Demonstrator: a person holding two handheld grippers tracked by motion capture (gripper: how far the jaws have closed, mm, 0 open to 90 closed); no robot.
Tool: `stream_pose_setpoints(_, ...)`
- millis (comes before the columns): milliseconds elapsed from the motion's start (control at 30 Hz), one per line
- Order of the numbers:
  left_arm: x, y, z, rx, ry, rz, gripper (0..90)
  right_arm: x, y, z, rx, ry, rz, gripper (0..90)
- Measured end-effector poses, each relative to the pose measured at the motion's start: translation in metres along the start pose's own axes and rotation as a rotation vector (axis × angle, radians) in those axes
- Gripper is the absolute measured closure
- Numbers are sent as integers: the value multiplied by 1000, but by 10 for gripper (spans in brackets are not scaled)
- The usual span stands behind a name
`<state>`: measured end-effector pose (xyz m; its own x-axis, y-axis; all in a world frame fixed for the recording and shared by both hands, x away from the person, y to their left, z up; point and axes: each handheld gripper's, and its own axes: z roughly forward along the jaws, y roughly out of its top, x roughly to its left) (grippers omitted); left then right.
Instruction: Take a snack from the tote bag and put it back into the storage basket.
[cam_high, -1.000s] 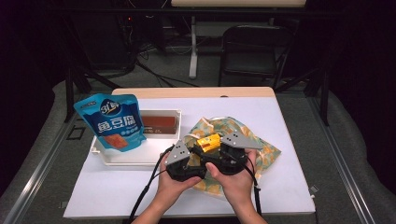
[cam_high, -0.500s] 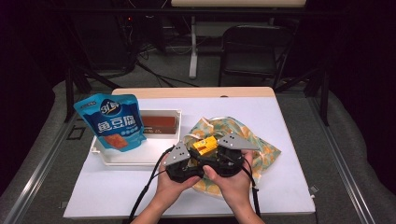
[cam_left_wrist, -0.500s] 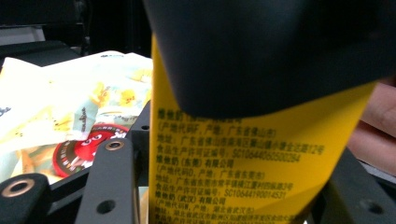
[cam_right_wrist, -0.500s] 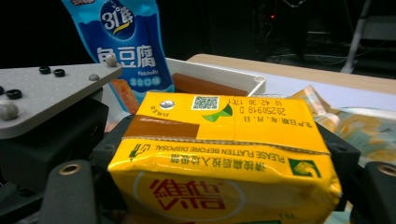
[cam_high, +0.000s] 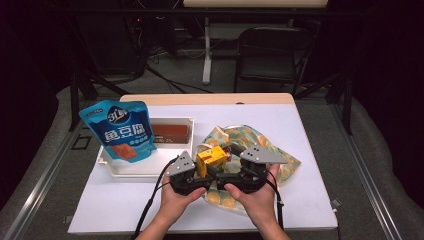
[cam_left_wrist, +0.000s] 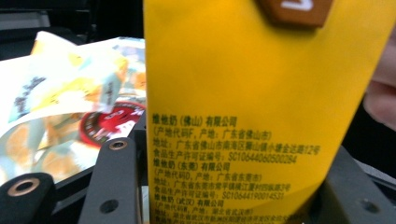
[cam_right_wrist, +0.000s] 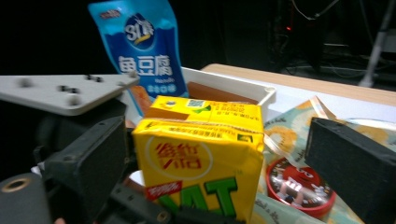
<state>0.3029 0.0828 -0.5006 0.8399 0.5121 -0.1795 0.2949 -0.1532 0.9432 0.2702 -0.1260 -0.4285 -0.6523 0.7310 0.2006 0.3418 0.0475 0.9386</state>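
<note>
In the high view, two hands come in from the bottom of the frame. The left gripper (cam_high: 196, 172) and the right gripper (cam_high: 235, 167) sit close together in the lower middle. Between them stands a yellow drink carton (cam_high: 210, 158). It is held up over a crinkly snack bag (cam_high: 280, 157) that lies flat on the white bench (cam_high: 310, 130). In the left half of the frame a blue pouch (cam_high: 120, 131) stands up, leaning at a white tray (cam_high: 175, 167). A brown pack (cam_high: 170, 131) lies in that tray. It looks like the carton may go to the tray, so it is held up high to carry.

In the left gripper view, the carton (cam_left_wrist: 261, 107) is very near and takes up the middle and right of the frame. The black fingers (cam_left_wrist: 114, 182) press on its two sides, clamped on it so it cannot drop. A round red tin (cam_left_wrist: 112, 122) lies on the bag at the left.

In the right gripper view, the carton (cam_right_wrist: 205, 154) stands straight up in the middle. This gripper's own fingers (cam_right_wrist: 348, 163) stand wide apart, one on each side of the carton and not touching it. It seems ready to take the carton. The blue pouch (cam_right_wrist: 142, 53) is at the upper left and the red tin (cam_right_wrist: 299, 186) at the lower right.
</note>
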Motion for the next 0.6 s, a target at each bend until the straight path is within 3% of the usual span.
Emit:
stream_pose_setpoints(33,3,-1,-1,-1,-12,-10,503,0,1,-1,-1,4,0,53)
stream_pose_setpoints(267,14,-4,-15,-15,26,-26,503,-8,2,-12,-19,6,24,50)
stream_pose_setpoints(400,23,-5,-24,-16,25,-35,503,-13,-1,-17,-15,-14,24,52)
stream_pose_setpoints(600,34,-5,-40,-23,80,-28,504,-25,-11,-23,-3,-56,27,53)
